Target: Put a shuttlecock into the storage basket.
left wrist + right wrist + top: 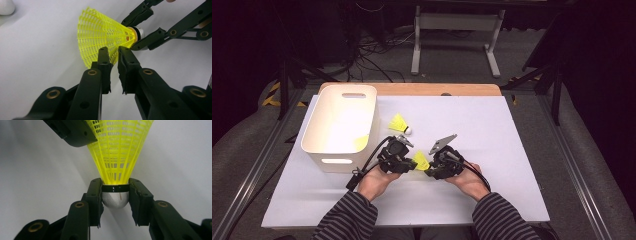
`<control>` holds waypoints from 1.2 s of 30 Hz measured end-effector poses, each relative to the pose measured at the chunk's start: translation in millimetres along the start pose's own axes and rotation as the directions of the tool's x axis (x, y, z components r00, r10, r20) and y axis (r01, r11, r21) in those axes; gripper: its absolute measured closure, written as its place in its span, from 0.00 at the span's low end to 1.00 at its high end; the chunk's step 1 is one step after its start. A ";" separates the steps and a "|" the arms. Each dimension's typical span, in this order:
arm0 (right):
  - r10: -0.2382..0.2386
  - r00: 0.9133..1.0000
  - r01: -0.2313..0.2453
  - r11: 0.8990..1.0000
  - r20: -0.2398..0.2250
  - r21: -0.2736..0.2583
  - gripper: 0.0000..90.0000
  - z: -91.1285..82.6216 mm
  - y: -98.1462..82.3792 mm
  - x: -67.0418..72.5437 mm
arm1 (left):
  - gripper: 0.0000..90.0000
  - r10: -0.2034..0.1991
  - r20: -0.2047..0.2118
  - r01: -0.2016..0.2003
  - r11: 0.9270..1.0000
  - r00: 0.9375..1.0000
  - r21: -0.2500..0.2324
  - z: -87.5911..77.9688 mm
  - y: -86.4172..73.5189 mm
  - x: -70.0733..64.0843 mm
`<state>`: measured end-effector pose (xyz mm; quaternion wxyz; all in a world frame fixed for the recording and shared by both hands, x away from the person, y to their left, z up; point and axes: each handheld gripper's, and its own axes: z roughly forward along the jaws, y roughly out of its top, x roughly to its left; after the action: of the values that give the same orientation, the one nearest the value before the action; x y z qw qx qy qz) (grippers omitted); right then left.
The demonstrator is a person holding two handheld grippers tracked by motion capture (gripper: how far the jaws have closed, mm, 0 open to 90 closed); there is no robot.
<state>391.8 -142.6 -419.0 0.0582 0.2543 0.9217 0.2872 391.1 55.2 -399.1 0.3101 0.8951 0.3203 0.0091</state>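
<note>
Striped sleeves (347,220) come in at the near edge of the white worktop (492,150), both hands meeting over its middle. Left of them stands a white bin (339,125), a yellow shuttlecock inside (361,142). Between the hands, the right hand-held gripper (115,195) clamps the cork of a yellow shuttlecock (105,40), held above the worktop, while the left hand-held gripper (113,53) pinches the rim of its mesh skirt, jaws nearly together. Another shuttlecock (400,123) lies just beyond, beside the bin.
</note>
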 end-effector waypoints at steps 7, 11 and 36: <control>-0.003 1.000 0.003 1.000 0.006 0.001 0.71 0.0 0.0 0.4 | 0.98 0.002 0.007 -0.002 1.000 1.000 0.001 -0.6 -0.1 -0.3; -0.002 1.000 0.002 1.000 0.007 0.001 0.71 0.2 0.0 0.5 | 0.99 0.005 0.007 -0.005 1.000 1.000 0.001 -0.9 -0.1 -1.2; 0.032 0.997 -0.029 0.999 0.067 -0.038 0.37 -6.1 -8.9 -4.3 | 1.00 0.022 0.014 -0.022 1.000 1.000 -0.012 -5.9 2.4 -7.2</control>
<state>390.1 -154.1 -419.1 0.0899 0.2767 0.9098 0.2961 385.5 52.8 -391.7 0.3173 0.8968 0.3082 0.0079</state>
